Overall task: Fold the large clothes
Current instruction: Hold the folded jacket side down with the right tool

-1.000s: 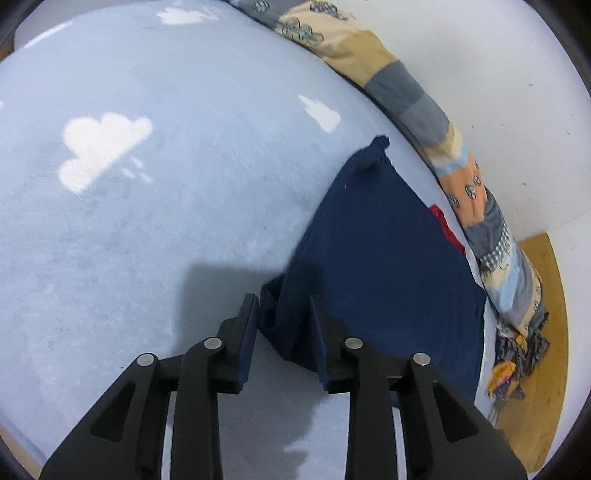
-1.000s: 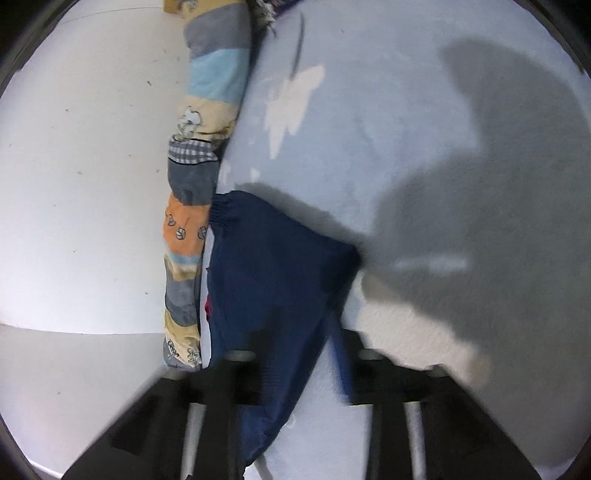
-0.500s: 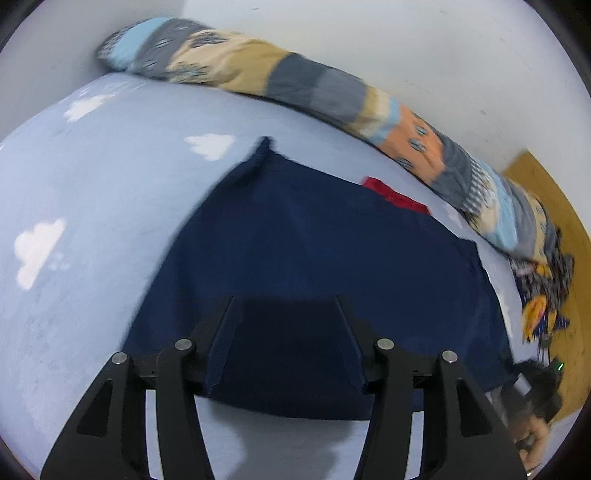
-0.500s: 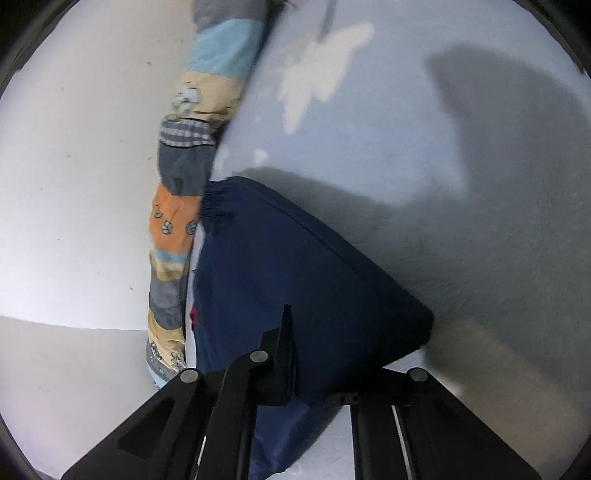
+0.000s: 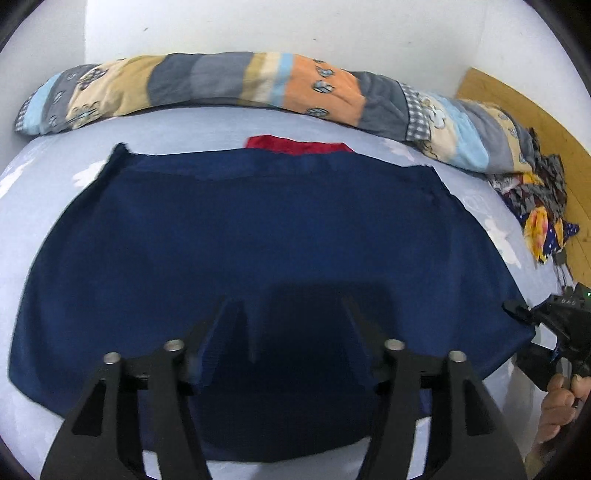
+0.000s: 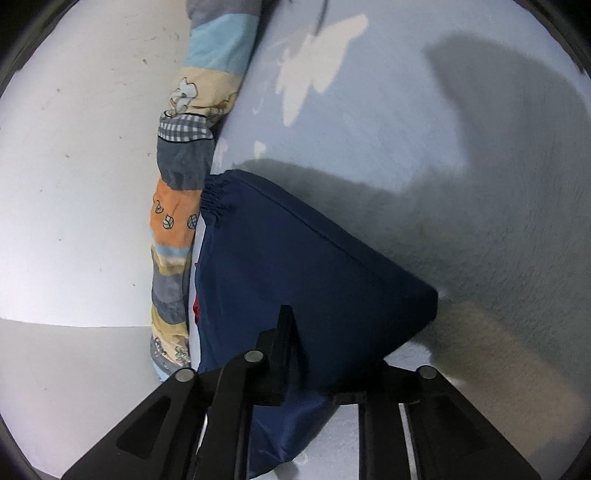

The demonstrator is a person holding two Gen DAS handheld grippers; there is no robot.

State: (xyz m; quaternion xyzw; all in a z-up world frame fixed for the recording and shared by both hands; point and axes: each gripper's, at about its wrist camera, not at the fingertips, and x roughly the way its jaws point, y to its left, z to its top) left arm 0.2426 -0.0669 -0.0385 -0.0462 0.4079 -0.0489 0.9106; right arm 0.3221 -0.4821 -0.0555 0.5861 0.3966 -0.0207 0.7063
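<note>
A large navy garment (image 5: pixel 273 236) lies spread on the light blue bed sheet (image 5: pixel 48 192), with a red piece (image 5: pixel 295 144) showing at its far edge. My left gripper (image 5: pixel 295 332) is open wide above the garment's near edge, with the cloth under its fingers. My right gripper (image 6: pixel 332 354) is at the garment's right corner (image 6: pixel 317 280); the navy cloth lies between and over its fingers. It also shows at the far right of the left wrist view (image 5: pixel 554 332), held by a hand.
A long patchwork bolster (image 5: pixel 258 85) lies along the white wall (image 5: pixel 295 26) at the bed's far side. A heap of colourful cloth (image 5: pixel 535 206) sits at the far right by a wooden board (image 5: pixel 535 110). The sheet has white cloud prints (image 6: pixel 314 62).
My left gripper has opened and swung from the garment's left corner to face it square over the near edge. The right gripper kept its place at the right corner.
</note>
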